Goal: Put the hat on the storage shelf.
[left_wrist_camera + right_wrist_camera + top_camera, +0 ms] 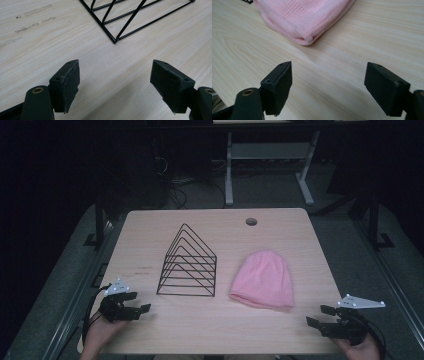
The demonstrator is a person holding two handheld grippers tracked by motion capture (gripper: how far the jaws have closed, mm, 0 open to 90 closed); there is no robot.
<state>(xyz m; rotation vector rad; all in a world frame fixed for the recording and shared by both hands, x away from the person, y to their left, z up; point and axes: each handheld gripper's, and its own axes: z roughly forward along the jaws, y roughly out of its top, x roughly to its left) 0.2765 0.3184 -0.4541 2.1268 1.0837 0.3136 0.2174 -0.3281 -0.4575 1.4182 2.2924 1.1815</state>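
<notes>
A pink knitted beanie (263, 279) lies flat on the wooden table (150, 245), right of centre. Left of it stands a black wire rack (189, 265) made of triangular dividers. My left gripper (139, 302) rests near the table's front left corner, open and holding nothing; its view shows the rack's near corner (114, 41) ahead of the wide-apart jaws. At the front right corner my right gripper (320, 315) is open too, and the beanie's folded brim corner (305, 40) lies just beyond its jaws.
A round cable hole (251, 222) sits near the table's far edge. Faint scuff marks (27, 15) streak the wood left of the rack. Behind the table stand a white desk frame (270, 165) and loose cables (172, 190) on a dark floor.
</notes>
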